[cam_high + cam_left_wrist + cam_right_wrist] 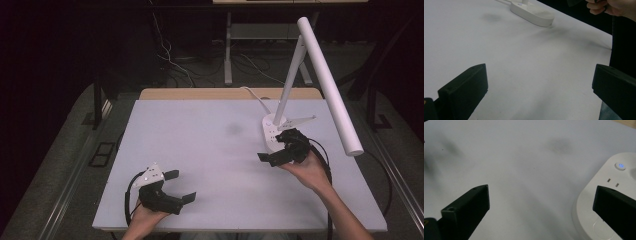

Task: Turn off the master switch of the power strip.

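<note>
Desk lamp base (274, 134) at the table's right side, lit blue power button (620, 166) on top. Right gripper (278, 150) wide open, empty, one jaw over the base — placed, probably, to press a control. Left gripper (179, 186) wide open, empty, parked near the white table (210, 150) front edge — out of the way.

White desk lamp (300, 75): oval base (272, 134) flat on surface, right side, mid-depth. Blue-lit button (620, 166) on base. Stem tilts up rightward; long tubular head slants down toward near right.
</note>
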The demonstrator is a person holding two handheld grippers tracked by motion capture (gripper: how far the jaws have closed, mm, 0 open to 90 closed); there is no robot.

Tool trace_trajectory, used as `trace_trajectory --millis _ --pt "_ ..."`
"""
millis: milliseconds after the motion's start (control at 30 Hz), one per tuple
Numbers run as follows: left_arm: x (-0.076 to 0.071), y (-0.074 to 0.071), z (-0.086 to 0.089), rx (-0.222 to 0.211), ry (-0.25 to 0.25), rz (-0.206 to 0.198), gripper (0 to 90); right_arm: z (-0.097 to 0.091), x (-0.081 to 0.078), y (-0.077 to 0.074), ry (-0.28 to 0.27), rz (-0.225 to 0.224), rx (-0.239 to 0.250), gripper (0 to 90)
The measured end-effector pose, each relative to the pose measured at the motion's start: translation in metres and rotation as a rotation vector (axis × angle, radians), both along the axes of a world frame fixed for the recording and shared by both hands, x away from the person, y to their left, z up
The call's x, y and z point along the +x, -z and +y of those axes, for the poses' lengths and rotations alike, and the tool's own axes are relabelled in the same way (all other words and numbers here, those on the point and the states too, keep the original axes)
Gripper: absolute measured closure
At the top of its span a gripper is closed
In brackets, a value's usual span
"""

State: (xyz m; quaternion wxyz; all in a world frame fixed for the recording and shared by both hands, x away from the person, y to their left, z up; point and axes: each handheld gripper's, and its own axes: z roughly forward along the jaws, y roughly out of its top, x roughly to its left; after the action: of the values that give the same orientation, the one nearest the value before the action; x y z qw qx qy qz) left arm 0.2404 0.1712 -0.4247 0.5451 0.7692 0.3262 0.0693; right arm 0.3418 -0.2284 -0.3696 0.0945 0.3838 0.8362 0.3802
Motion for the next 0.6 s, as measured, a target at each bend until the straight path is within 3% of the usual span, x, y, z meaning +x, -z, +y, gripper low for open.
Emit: trace_trajectory --millis 167,600 --pt "-0.001 -0.001 0.0 -0.011 -0.001 -0.002 0.0 0.003 0.008 0.0 -0.014 -0.012 -0.001 0.3" --pt "-0.001 -0.001 0.001 -0.007 0.001 -0.002 0.0 0.008 0.029 0.004 0.009 0.021 -0.031 0.3"
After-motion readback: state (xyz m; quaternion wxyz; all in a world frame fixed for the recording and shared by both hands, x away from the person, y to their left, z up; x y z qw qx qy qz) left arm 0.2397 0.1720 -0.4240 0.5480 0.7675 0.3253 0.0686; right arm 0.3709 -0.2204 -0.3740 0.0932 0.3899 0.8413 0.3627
